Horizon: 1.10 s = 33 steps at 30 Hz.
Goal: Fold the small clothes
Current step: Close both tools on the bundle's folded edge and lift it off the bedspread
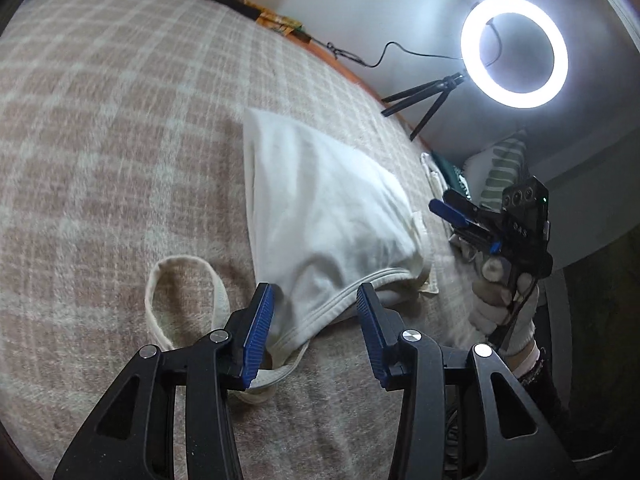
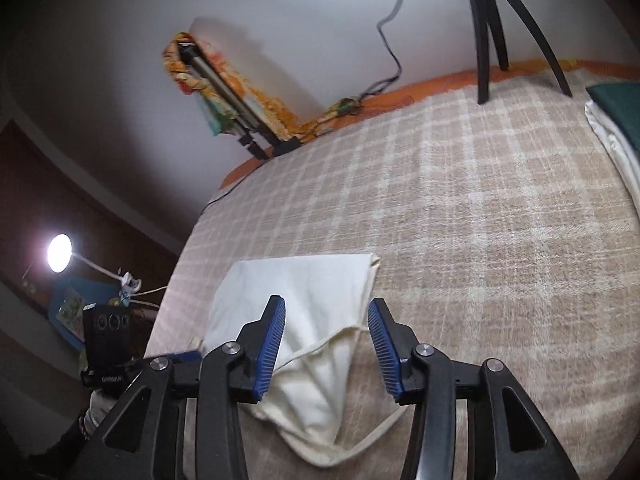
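Observation:
A small cream-white top [image 1: 324, 208] with thin straps lies partly folded on the checked beige blanket [image 1: 100, 140]. One strap loop [image 1: 184, 292] lies to its left. My left gripper [image 1: 316, 336] is open, its blue pads either side of the top's near hem. My right gripper [image 1: 460, 216] shows at the right, off the top's edge, in a gloved hand. In the right wrist view the same top [image 2: 304, 292] lies under my open right gripper [image 2: 326, 348], and the left gripper [image 2: 108, 344] shows at the far left.
A lit ring light [image 1: 514, 52] on a black tripod [image 1: 424, 100] stands at the bed's far edge. Folded clothes and a striped pillow [image 1: 500, 168] lie at the right. A desk lamp [image 2: 60, 252] glows beyond the bed. The blanket [image 2: 480, 220] stretches beyond the top.

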{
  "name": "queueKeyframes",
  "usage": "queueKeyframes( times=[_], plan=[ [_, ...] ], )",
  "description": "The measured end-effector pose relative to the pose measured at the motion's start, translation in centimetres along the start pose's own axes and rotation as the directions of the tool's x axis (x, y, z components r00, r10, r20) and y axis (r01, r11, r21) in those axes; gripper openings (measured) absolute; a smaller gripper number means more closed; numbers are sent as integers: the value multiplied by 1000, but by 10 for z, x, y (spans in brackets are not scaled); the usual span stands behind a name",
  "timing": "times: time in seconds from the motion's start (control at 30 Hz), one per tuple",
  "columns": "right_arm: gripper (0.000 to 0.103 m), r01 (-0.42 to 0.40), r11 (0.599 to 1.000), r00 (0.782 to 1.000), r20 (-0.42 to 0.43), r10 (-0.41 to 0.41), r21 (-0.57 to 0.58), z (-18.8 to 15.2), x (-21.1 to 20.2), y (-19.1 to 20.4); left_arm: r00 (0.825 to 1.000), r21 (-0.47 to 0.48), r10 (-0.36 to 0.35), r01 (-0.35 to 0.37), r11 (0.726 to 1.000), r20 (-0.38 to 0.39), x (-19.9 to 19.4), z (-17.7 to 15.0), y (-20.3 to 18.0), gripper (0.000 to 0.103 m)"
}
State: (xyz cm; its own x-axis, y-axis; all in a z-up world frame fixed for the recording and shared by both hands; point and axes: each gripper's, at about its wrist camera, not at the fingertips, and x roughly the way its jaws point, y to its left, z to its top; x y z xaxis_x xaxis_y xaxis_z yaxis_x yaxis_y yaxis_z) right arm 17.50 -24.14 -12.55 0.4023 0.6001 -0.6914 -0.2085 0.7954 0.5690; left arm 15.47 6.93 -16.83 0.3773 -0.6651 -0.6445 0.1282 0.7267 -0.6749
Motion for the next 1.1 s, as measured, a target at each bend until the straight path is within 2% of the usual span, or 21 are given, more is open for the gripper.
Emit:
queueKeyframes(
  times=[0.13,0.2,0.27,0.33,0.53,0.73,0.8,0.9,0.97,1.1],
  plan=[
    [47,-21,997,999,-33,24,73,10,22,-20,1000,-35,-17,16,999,-2,-2,-3,6,41],
    [47,-35,995,998,-53,40,98,12,29,-27,999,-84,-35,35,996,-1,-7,-8,15,41],
    [47,-55,991,995,-75,65,121,13,36,-33,996,-161,-84,85,983,11,-10,-13,25,41],
    [47,-71,988,991,-101,85,133,12,41,-38,994,-184,-106,107,977,14,-11,-13,30,41],
    [47,-144,983,978,-135,159,116,13,56,-33,990,-192,-142,142,971,12,-3,-6,30,41],
    [40,-206,967,967,-119,225,152,16,69,-33,989,-180,-148,148,972,14,11,3,19,40],
    [36,-207,968,967,-123,225,142,16,74,-31,990,-166,-144,144,976,12,11,3,17,38],
    [35,-212,969,966,-126,228,128,15,79,-27,989,-173,-145,146,974,23,8,-2,21,31],
    [35,-211,971,967,-125,224,112,14,81,-23,991,-172,-133,135,976,20,9,-3,23,21],
    [32,-185,978,973,-119,196,98,12,81,-20,994,-156,-107,109,982,23,14,1,19,19]
  ],
)
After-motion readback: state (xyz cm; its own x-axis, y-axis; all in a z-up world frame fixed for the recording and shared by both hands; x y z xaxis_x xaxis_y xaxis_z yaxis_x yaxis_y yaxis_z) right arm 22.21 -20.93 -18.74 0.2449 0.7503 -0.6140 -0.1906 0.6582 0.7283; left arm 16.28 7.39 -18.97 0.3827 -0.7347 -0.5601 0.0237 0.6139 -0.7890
